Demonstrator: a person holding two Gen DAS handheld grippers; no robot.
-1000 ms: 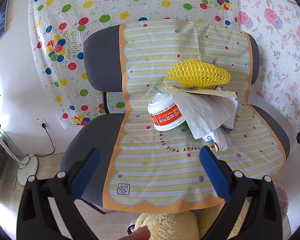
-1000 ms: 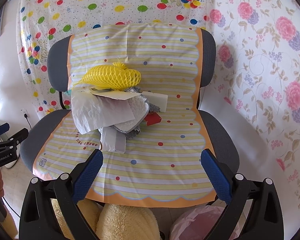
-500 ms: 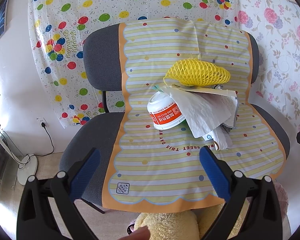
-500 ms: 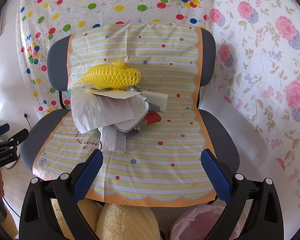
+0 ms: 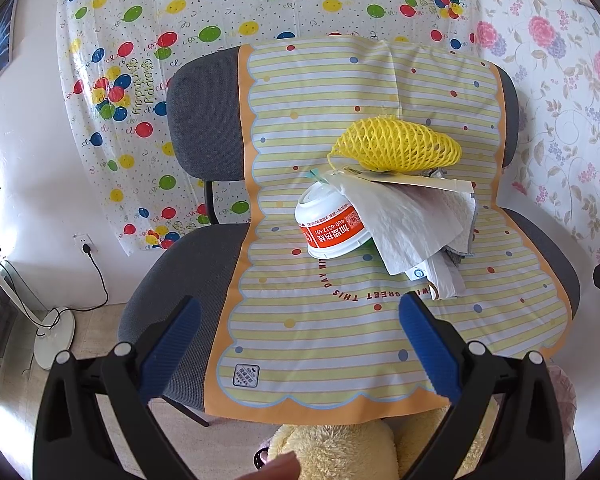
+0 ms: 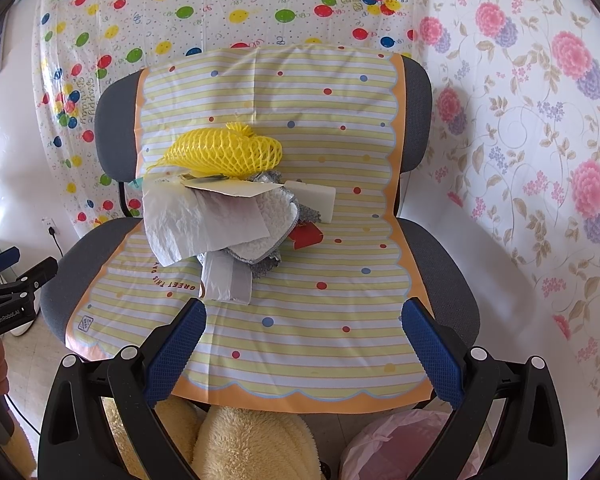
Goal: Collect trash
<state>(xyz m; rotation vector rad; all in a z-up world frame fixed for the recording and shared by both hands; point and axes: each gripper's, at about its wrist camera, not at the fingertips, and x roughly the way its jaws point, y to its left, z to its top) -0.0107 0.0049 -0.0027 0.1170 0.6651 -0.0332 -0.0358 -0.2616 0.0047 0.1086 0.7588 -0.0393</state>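
Observation:
A pile of trash lies on a grey chair (image 5: 204, 248) covered by a striped yellow mat (image 5: 300, 320). It holds a yellow foam net (image 5: 396, 150), a white and orange tub (image 5: 332, 228) on its side, crumpled white paper (image 5: 404, 228), grey cloth and a card. In the right wrist view I see the net (image 6: 224, 150), the paper (image 6: 192, 224), a white block (image 6: 312, 200), a red scrap (image 6: 306, 236) and a white wrapper (image 6: 226, 278). My left gripper (image 5: 296, 344) and right gripper (image 6: 300, 344) are open and empty, in front of the seat.
A pink bag (image 6: 400, 448) sits on the floor below the seat's front right. Yellow fluffy fabric (image 6: 244, 444) lies under the front edge. A balloon-print sheet (image 5: 140, 80) hangs behind the chair. A white fan base (image 5: 54, 336) and cable stand at the left.

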